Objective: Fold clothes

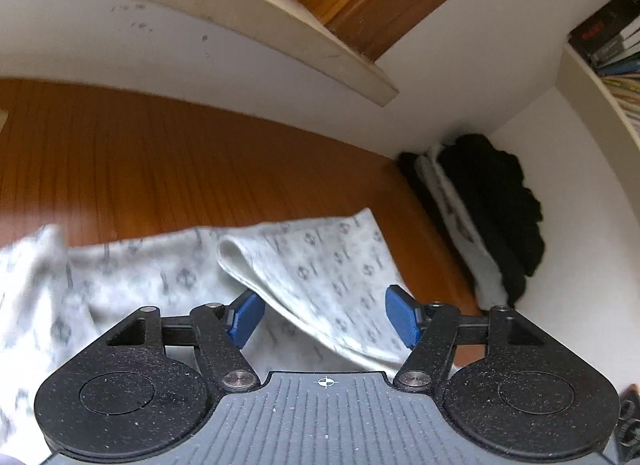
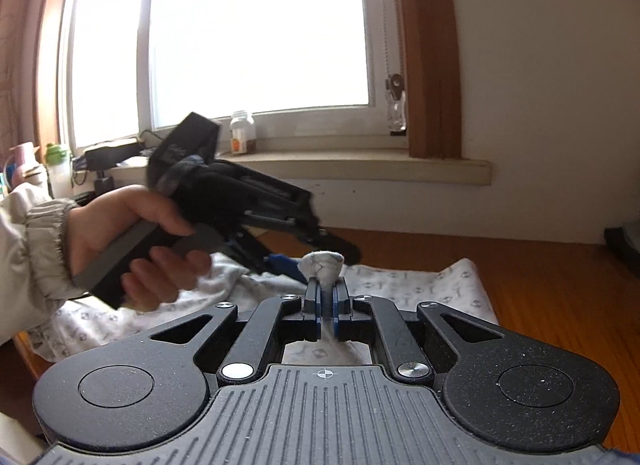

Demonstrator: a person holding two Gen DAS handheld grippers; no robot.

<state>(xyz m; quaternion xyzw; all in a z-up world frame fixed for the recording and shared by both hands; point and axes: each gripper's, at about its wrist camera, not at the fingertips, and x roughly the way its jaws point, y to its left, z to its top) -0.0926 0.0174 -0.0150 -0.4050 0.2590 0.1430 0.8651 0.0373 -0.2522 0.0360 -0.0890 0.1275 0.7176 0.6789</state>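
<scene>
the patterned white garment lies on the wooden worktop, its long axis crosswise before us. our right gripper has jaws pinching a raised fold; our left gripper, jaws spread, sits over the doubled edge. folded dark clothes rest against the wall.

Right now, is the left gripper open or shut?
Open: left gripper, blue pads wide apart, nothing pinched; the grey patterned cloth lies beyond them.

Bright window with wood trim, cream sill, white walls, wood floor, bookshelf in the corner.
</scene>
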